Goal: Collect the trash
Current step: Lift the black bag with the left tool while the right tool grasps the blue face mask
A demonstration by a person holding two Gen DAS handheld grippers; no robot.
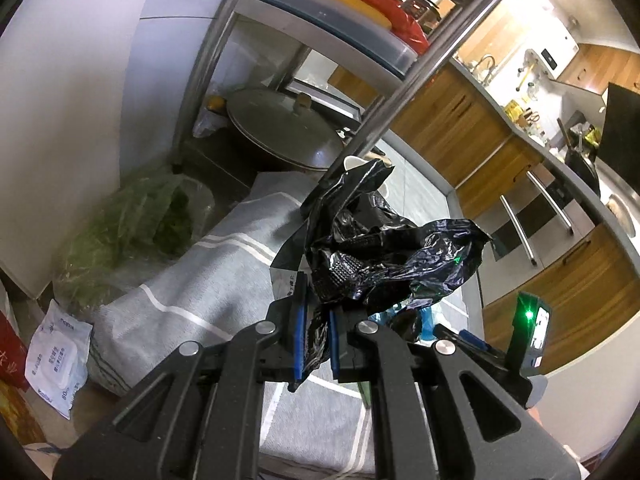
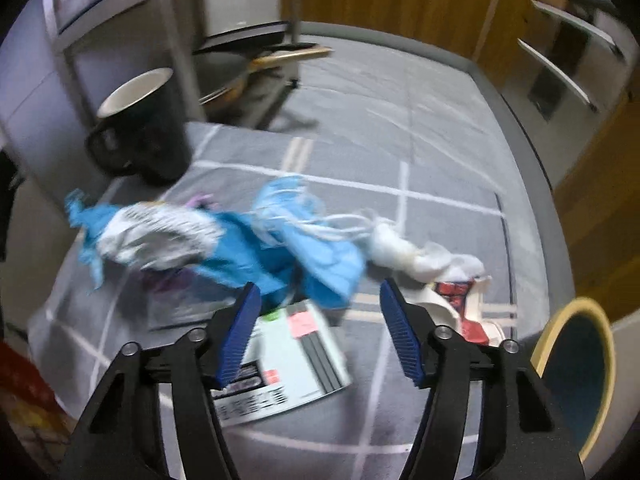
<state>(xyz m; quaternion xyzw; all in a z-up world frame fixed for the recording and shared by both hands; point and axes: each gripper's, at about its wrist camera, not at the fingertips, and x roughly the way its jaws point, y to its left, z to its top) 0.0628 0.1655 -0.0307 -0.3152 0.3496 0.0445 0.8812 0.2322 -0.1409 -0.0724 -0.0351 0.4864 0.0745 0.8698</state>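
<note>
Trash bag (image 1: 384,248) of black plastic hangs pinched in the clenched left claw (image 1: 318,334), held up as a ready sack, while the right claw (image 2: 320,312) gapes released over blue and white scraps (image 2: 248,240) on the grey-clothed worktop (image 2: 400,152), black mug (image 2: 140,120) beyond

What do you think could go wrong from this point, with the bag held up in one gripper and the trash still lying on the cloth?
The left gripper pinches only a crumpled edge of the black trash bag, so the plastic may slip out, and its mouth looks collapsed. The right gripper is open above the blue torn wrappers; they lie tangled with white crumpled tissue, so a grab may lift only part. The black mug standing near could be knocked.
</note>
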